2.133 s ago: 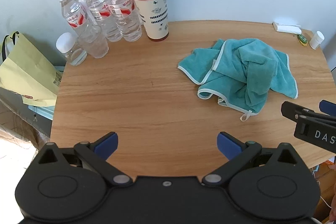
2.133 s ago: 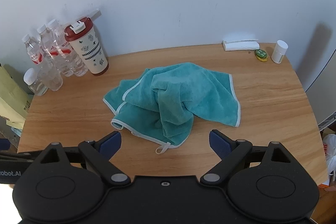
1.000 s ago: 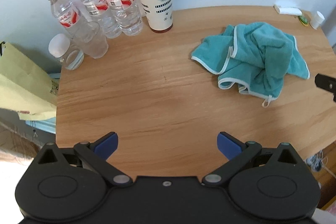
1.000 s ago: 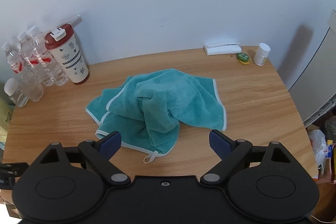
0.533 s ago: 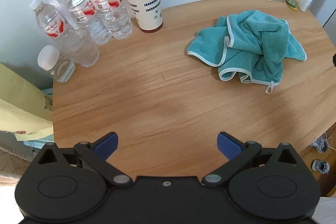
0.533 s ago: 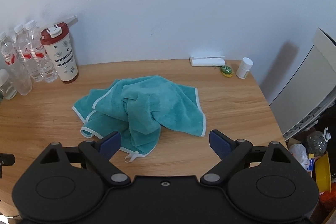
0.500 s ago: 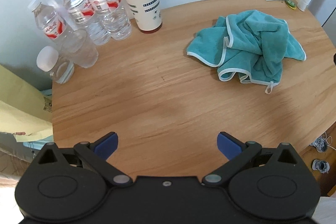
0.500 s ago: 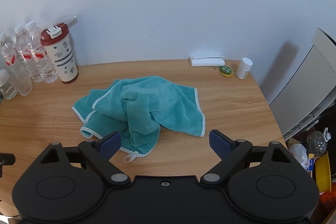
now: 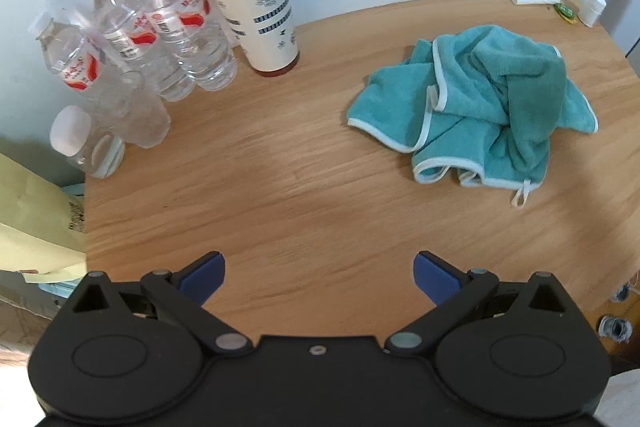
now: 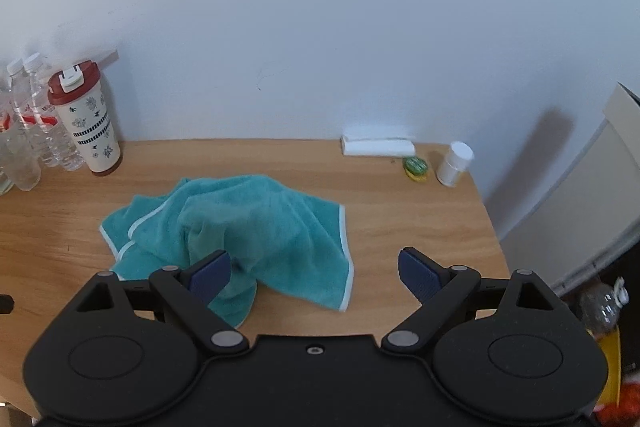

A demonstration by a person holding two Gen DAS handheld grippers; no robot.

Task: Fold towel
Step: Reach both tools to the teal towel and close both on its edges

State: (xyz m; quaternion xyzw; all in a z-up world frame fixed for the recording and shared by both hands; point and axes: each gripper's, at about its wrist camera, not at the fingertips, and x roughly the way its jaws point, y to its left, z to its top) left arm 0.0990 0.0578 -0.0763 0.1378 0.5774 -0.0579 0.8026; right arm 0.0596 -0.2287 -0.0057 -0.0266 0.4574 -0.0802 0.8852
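— Teal terry cloth with a white hem: is that the towel (image 9: 480, 107), and where does it lie?

— It is. The towel (image 10: 256, 227) sits crumpled in a loose heap on the wooden bench (image 9: 300, 187), toward the right half in the left wrist view, with several layers bunched over one another and a small white hanging loop trailing off the near edge.

— What of the left hand-held gripper (image 9: 319, 275)?

— Its two blue-padded fingers stand wide apart with bare bench wood between them, holding nothing, well apart from the towel.

— And the right hand-held gripper (image 10: 314, 273)?

— Also spread wide and empty. In its own view the left blue fingertip overlaps the towel's near folds, though whether it touches the cloth cannot be told (the fisheye gives no depth there); the right fingertip is over bare wood.

— What else stands on the bench?

— At the back left, against the white wall, a cream tumbler (image 9: 256, 7) with a dark red lid stands upright beside a cluster of clear water bottles (image 9: 160, 27) with red labels. At the far right edge lie a flat white packet (image 10: 378, 146), a small green and yellow object (image 10: 415, 169) and a small white jar (image 10: 454, 163). A pale yellow bag (image 9: 32, 219) shows off the bench's left side.
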